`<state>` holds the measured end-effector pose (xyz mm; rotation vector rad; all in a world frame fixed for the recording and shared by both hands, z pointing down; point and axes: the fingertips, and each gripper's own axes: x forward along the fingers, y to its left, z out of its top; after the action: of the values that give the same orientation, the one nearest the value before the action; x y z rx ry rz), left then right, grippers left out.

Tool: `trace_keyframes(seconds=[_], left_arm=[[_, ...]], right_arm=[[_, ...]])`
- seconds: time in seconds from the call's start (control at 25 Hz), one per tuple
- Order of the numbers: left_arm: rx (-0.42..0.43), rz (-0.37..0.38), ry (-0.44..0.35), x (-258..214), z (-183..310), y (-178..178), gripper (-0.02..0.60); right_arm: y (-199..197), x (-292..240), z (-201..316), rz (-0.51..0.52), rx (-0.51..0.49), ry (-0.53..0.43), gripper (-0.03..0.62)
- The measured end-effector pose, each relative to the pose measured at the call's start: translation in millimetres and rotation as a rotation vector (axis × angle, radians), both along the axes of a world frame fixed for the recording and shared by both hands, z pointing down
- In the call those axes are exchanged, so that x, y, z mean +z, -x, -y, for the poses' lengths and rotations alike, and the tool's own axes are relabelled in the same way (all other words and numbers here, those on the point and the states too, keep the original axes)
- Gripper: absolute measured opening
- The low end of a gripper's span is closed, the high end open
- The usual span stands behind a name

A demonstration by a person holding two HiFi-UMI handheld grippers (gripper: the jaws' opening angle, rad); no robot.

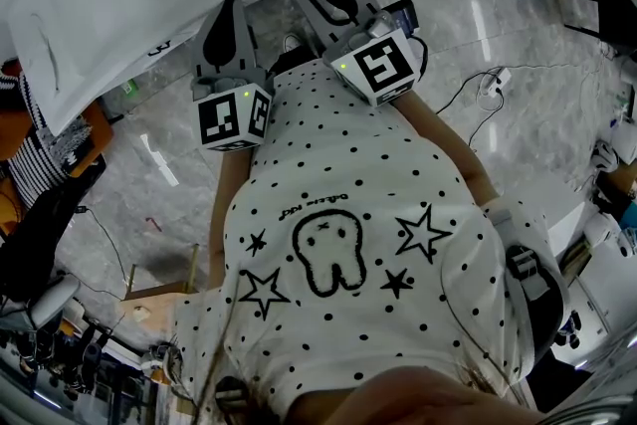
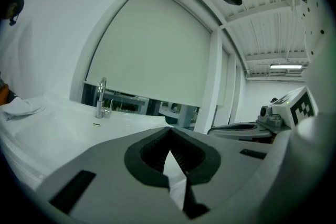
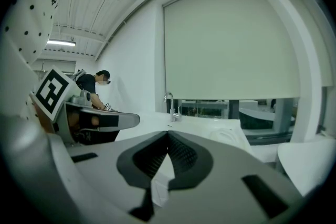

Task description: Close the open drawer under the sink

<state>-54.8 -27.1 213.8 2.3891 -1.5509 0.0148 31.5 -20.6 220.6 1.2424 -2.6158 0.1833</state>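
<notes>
**Drawer out of sight below the sink; both grippers shut and empty**

Drawer and drawer front show in no view, so it cannot be told whether it stands open or is pushed home. By the task sentence it lies under the sink [image 1: 109, 5], whose white top fills the upper left of the head view. That top runs crosswise ahead of the person. In the head view its near edge meets the tips of both grippers, and the drawer front would presumably run lengthwise along that same edge.

Both gripper views look out across the sink top toward the faucet [image 2: 100, 98]. The drawer must therefore sit lower than the line along which the jaws point (a judgement, since nothing of the cabinet shows).

The left gripper [image 2: 169, 132] and the right gripper [image 3: 168, 136] hang side by side close to the person's chest. Both aim at the sink, and neither is plainly nearer to its edge. On each, the jaw tips are pressed together. Only the small diamond-shaped gap between the ribbed pads is left behind the tips, and through it the white of the sink shows. Neither gripper has hold of anything.
</notes>
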Motion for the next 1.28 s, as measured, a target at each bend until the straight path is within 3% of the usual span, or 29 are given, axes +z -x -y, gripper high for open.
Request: trace_keyframes(seconds=[1.28], left_arm=[[-0.005, -0.014, 0.012, 1.2, 0.4, 2.9, 0.005]], right_arm=[[4.7, 1.5, -1.5, -0.021, -0.02, 0.007, 0.014]])
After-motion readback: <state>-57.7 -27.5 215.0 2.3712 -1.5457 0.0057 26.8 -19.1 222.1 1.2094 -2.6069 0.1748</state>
